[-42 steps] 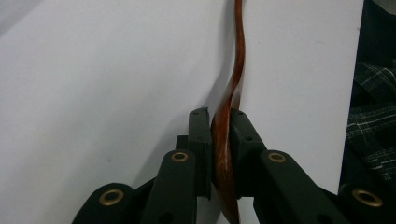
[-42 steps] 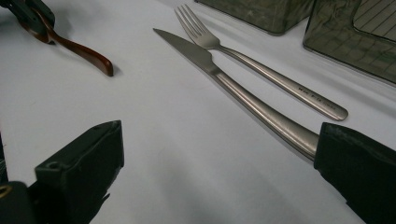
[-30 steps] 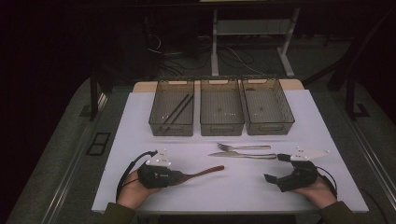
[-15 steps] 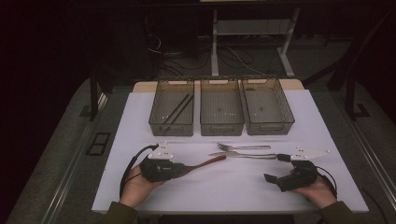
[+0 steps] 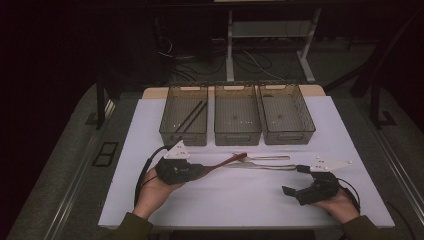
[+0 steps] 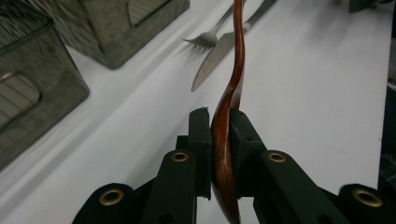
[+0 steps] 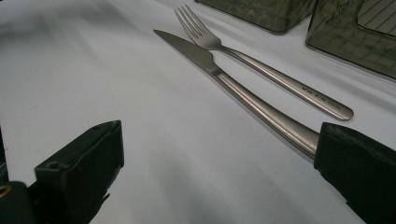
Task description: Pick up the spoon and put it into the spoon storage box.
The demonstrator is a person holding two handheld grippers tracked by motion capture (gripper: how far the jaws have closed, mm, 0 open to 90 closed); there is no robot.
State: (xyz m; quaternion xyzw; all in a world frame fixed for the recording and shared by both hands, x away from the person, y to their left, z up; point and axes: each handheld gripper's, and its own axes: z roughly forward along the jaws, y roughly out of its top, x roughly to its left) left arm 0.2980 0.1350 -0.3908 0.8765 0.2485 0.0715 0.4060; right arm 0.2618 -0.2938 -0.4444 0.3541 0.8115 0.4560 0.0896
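Note:
My left gripper (image 5: 200, 171) (image 6: 223, 135) is shut on a reddish-brown wooden spoon (image 5: 227, 162) (image 6: 233, 70), gripped by its bowl end, with the handle pointing away over the white mat. A steel knife (image 5: 265, 167) (image 7: 201, 56) and a steel fork (image 5: 267, 158) (image 7: 261, 65) lie side by side on the mat just past the spoon's tip. At the right my right gripper (image 5: 295, 179) (image 7: 219, 149) stands open, low over the mat. One of its jaws is at the end of the knife's handle, and nothing sits between the jaws.
Three clear mesh bins stand in a row at the back of the white mat (image 5: 240, 200): left bin (image 5: 183, 138), middle bin (image 5: 237, 136), right bin (image 5: 287, 136). Dark chopsticks (image 5: 190, 116) lie in the left bin. The table's edges drop to a dark floor.
My left gripper has carried the spoon forward, so its tip now reaches the fork and knife. The right gripper has shifted only slightly and stays open.

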